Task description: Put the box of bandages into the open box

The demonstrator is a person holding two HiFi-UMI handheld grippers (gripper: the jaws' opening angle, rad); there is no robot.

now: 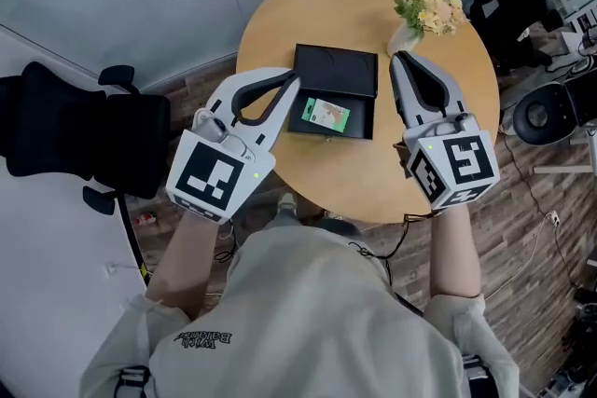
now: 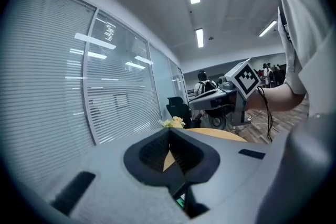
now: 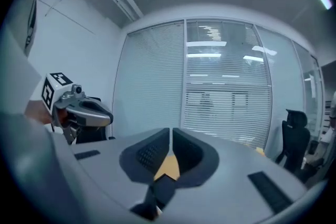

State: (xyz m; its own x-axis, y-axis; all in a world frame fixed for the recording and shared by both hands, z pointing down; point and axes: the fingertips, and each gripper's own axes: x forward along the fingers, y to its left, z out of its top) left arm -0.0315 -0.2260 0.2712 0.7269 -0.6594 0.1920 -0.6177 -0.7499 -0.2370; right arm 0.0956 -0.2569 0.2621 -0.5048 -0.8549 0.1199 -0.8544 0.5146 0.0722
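On the round table (image 1: 466, 107) a black open box (image 1: 338, 70) sits near the middle, and the green bandage box (image 1: 326, 115) lies flat inside its near half. The left gripper (image 1: 294, 81) is at the open box's left edge, just left of the bandage box, with its jaws together and nothing between them; whether its tips touch the open box cannot be told. The right gripper (image 1: 395, 59) is to the right of the open box, its tips just beside the vase (image 1: 403, 37) of yellow flowers (image 1: 429, 9) on the far right of the table. Its jaws are also closed together and hold nothing.
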